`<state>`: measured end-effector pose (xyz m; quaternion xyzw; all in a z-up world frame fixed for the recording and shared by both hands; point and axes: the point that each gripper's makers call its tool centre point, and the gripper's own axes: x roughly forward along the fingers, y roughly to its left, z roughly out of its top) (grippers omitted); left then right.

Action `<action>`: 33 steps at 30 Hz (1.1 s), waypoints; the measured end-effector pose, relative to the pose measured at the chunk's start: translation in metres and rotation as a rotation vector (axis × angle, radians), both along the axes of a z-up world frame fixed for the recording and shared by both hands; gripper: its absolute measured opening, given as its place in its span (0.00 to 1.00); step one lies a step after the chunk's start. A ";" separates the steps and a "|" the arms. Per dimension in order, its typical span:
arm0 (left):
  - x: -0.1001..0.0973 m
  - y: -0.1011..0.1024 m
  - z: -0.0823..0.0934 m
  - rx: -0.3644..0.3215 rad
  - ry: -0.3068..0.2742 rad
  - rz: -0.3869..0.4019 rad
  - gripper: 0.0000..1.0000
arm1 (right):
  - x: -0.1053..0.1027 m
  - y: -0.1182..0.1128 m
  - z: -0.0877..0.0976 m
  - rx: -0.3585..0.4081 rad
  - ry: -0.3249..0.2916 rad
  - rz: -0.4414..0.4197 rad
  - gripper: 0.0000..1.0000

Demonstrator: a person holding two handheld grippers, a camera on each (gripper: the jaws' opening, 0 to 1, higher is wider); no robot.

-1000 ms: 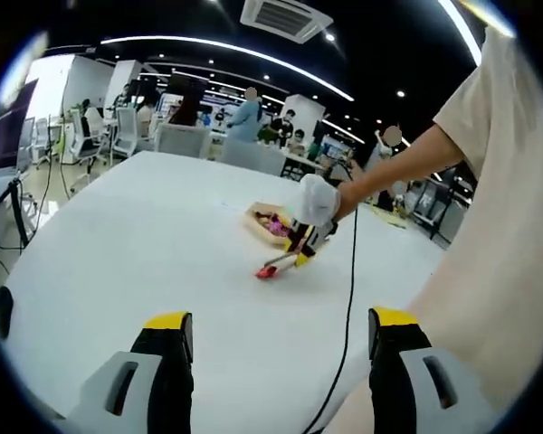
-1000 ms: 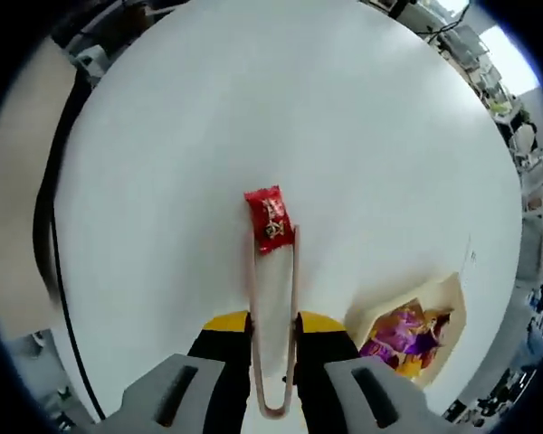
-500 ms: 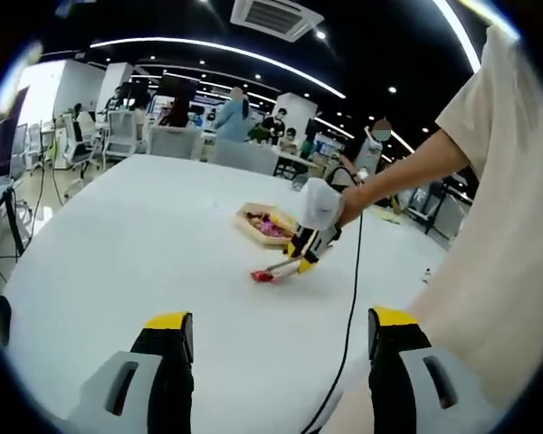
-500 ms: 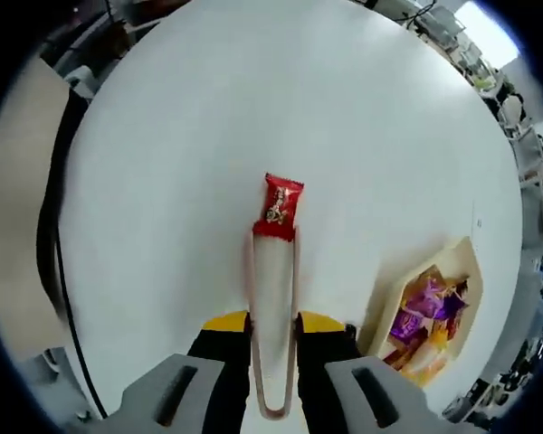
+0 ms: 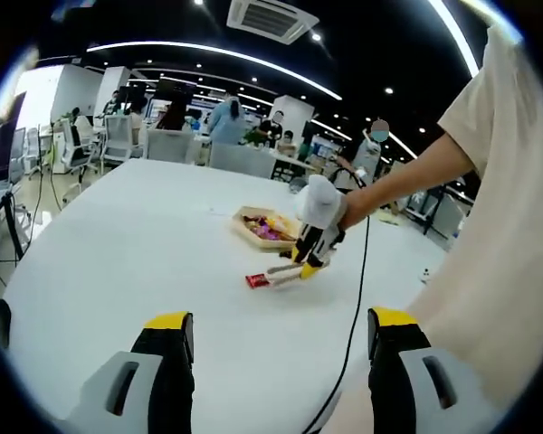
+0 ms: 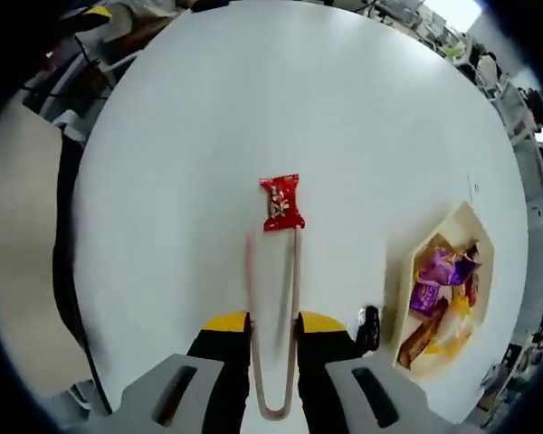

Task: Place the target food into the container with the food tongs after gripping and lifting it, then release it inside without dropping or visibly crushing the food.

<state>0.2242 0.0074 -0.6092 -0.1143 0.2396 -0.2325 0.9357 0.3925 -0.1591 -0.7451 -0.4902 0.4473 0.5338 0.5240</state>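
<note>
An open-plan office with ceiling light strips, chairs and several people standing in the background is seen behind a large white table (image 5: 136,226), on which the work is laid out. A person's arm in a pale sleeve is stretched across the right of the left gripper view, its white-gloved hand carrying the right gripper (image 5: 309,258) out over the tabletop, with a black cable (image 5: 351,316) trailing back from it. The left gripper (image 5: 276,375) is held low at the near edge of the table, its jaws spread wide apart and nothing between them. Towards the far side a shallow beige container (image 6: 475,235) is placed, already stocked with several purple and orange wrapped snacks. The right gripper (image 6: 273,339) is closed on the spring end of the metal food tongs (image 6: 273,307), whose two arms are pointed along the table. The red wrapped candy (image 6: 281,202) is lying flat on the table just at the tong tips, well apart from the container; whether the tips are touching it cannot be told, and it does not appear to be pinched. The step in hand is judged to be the approach to the grip. Next, the tips are to be set either side of the wrapper and squeezed gently, so that the candy can be lifted and carried across to the container without being crushed.
</note>
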 end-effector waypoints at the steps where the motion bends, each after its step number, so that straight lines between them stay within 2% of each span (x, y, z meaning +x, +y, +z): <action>1: 0.000 0.000 0.000 -0.001 0.000 0.001 0.78 | 0.001 0.003 0.003 -0.001 -0.014 0.027 0.18; 8: -0.001 -0.001 0.001 -0.004 -0.005 0.003 0.78 | 0.007 0.018 0.010 -0.008 -0.020 0.064 0.19; 15: -0.004 0.007 -0.001 -0.004 0.000 0.035 0.78 | 0.012 0.028 0.003 -0.055 0.012 0.098 0.19; 20: -0.006 0.013 -0.004 -0.006 0.007 0.058 0.78 | 0.010 0.029 0.000 -0.086 0.026 0.123 0.19; 33: -0.007 0.016 -0.006 -0.008 0.014 0.070 0.78 | 0.010 0.031 -0.004 -0.080 0.020 0.110 0.19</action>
